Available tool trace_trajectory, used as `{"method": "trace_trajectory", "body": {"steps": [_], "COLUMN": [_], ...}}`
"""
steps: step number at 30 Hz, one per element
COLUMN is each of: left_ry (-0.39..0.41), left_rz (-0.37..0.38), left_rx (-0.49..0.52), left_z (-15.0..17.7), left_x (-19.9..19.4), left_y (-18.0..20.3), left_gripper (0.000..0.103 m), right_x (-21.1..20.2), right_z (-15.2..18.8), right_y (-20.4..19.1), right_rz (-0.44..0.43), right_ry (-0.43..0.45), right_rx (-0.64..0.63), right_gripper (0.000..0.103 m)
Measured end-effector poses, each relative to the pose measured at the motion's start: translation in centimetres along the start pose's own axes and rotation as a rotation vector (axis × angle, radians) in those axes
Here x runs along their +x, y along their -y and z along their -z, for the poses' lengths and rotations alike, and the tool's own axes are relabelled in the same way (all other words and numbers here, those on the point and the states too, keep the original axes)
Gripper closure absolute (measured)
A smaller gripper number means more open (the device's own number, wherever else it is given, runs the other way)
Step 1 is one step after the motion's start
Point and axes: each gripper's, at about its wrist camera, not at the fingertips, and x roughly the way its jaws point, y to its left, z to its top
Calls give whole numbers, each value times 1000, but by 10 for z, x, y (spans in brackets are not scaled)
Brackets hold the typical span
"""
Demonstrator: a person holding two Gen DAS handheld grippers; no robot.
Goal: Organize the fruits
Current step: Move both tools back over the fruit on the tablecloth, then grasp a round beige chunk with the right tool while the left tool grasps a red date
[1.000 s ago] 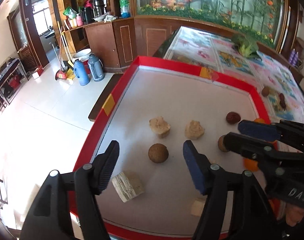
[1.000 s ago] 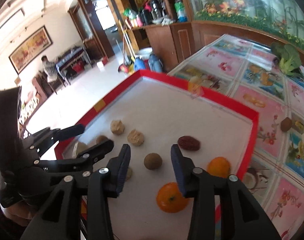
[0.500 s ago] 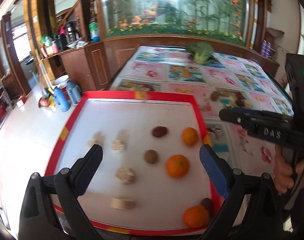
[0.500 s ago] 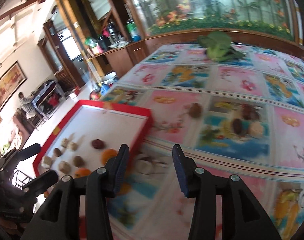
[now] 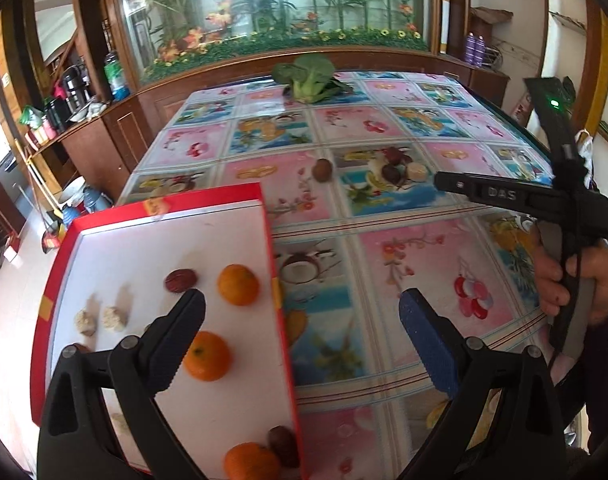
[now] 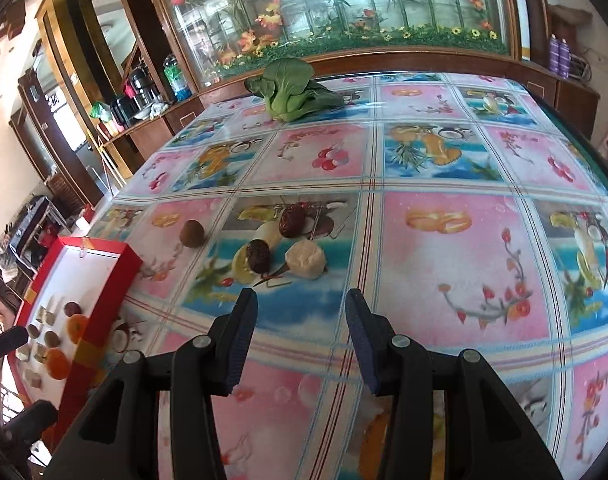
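A red-rimmed white tray [image 5: 269, 236] holds oranges [image 5: 238, 284], dark red dates [image 5: 179, 281] and pale chunks [image 5: 113, 318]. My left gripper [image 5: 301, 338] is open and empty above the tray's right edge. My right gripper [image 6: 301, 338] is open and empty above the tablecloth, just short of loose fruit: a brown kiwi [image 6: 191, 233], two dark dates [image 6: 258, 255] and a pale round piece [image 6: 306, 259]. The same loose fruit [image 5: 392, 168] lies far ahead in the left wrist view. The tray [image 6: 115, 280] sits far left in the right wrist view.
A green leafy vegetable [image 6: 293, 94] lies at the table's far end, also in the left wrist view [image 5: 310, 76]. The table has a colourful fruit-print cloth [image 6: 444, 240]. A wooden cabinet and aquarium wall stand behind. The floor drops off left of the tray.
Both grippers have swung right, away from over the tray. The right gripper now faces the loose fruit on the cloth. The left gripper has opened wider.
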Motion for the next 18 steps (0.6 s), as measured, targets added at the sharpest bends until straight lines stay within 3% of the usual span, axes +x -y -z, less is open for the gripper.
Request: {"method": "trace_trajectory", "body": {"steps": [10, 11, 13, 18], "left_ry": [-26, -31, -39, -46], "left_rz": [18, 21, 41, 59], "left_rx": [21, 17, 5, -12], "left_z": [-21, -23, -28, -49], "left_x": [21, 24, 30, 49], "left_y": [20, 20, 21, 26], "left_gripper": [5, 5, 5, 6], "right_x": [32, 33, 35, 32], "right_z": [-13, -15, -17, -19], "right_y": [-1, -2, -2, 7], "right_rz": [40, 45, 69, 101], "right_ry": [-43, -45, -47, -49], "right_rx": [-27, -32, -43, -42], "right_gripper": [59, 62, 78, 78]}}
